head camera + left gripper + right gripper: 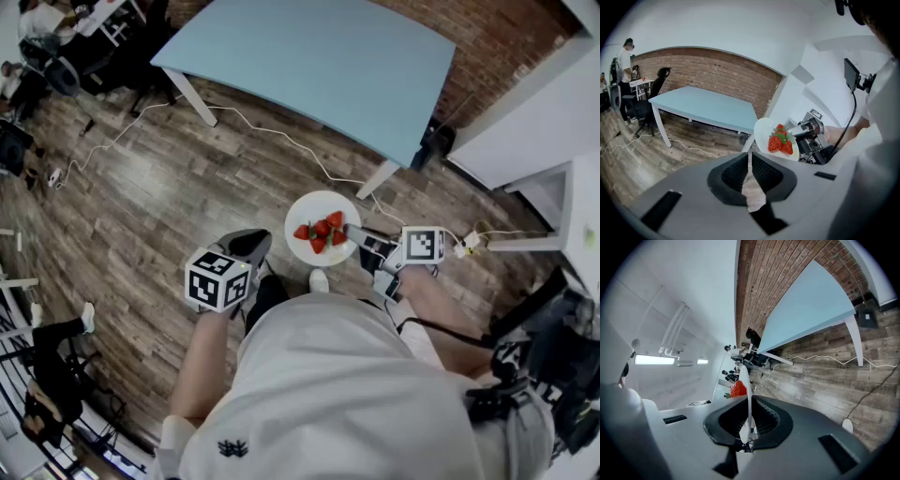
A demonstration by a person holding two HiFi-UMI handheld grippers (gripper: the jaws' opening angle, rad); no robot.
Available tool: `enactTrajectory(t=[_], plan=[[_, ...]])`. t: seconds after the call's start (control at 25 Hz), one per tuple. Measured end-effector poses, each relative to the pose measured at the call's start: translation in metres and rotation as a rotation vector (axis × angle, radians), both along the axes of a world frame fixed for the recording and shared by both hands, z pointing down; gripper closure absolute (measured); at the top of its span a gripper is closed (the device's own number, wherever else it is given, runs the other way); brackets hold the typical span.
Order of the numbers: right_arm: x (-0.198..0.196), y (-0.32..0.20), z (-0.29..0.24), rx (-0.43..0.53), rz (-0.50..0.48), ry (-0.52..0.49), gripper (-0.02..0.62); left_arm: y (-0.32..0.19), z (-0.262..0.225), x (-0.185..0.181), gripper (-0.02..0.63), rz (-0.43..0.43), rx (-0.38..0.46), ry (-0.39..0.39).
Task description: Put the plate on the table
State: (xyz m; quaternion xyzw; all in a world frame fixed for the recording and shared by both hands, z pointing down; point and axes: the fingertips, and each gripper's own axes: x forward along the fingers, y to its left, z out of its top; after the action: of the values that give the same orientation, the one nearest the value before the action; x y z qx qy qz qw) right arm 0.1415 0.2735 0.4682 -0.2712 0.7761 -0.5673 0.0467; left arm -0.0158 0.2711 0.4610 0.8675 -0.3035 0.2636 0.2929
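Your blue table (319, 56) stands ahead, partly cut off. The white plate (307, 208) hangs above the floor (187, 187), its rim clamped in your right gripper (354, 234). Your left gripper (246, 248), jaws nearly together, holds nothing. Seen edge-on from the right gripper view, the plate hides most strawberries (322, 232).

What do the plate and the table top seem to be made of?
The plate: white, smooth, thin-edged, faintly glossy; ceramic or plastic, I cannot tell which. The table top: flat, matte light blue, likely painted or laminated board.

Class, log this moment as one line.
right gripper: shut on plate | strawberries: on plate | left gripper: shut, empty | table: plate not there
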Motion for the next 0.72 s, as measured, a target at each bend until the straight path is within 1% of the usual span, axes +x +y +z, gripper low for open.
enactTrajectory(t=[0.08, 0.16, 0.28, 0.44, 0.6, 0.72], plan=[[-0.002, -0.003, -0.003, 0.024, -0.026, -0.003, 0.570, -0.001, -0.001, 0.001, 0.579, -0.011, 0.011, -0.001], [-0.004, -0.005, -0.003, 0.034, -0.045, -0.011, 0.569, 0.000, 0.000, 0.001, 0.579, -0.018, 0.022, -0.017], [-0.009, -0.006, 0.000, 0.013, -0.053, -0.033, 0.571, 0.002, 0.005, -0.003, 0.579, -0.016, 0.038, -0.067], [-0.009, -0.006, 0.004, -0.009, -0.050, -0.028, 0.570, 0.004, 0.009, -0.005, 0.578, -0.006, 0.038, -0.108], [-0.004, 0.000, 0.005, -0.033, -0.042, -0.024, 0.569, 0.013, 0.011, -0.003, 0.578, 0.016, 0.043, -0.167], [-0.005, 0.000, 0.003, -0.035, -0.047, -0.026, 0.571, 0.017, 0.012, -0.002, 0.580, 0.019, 0.029, -0.169]])
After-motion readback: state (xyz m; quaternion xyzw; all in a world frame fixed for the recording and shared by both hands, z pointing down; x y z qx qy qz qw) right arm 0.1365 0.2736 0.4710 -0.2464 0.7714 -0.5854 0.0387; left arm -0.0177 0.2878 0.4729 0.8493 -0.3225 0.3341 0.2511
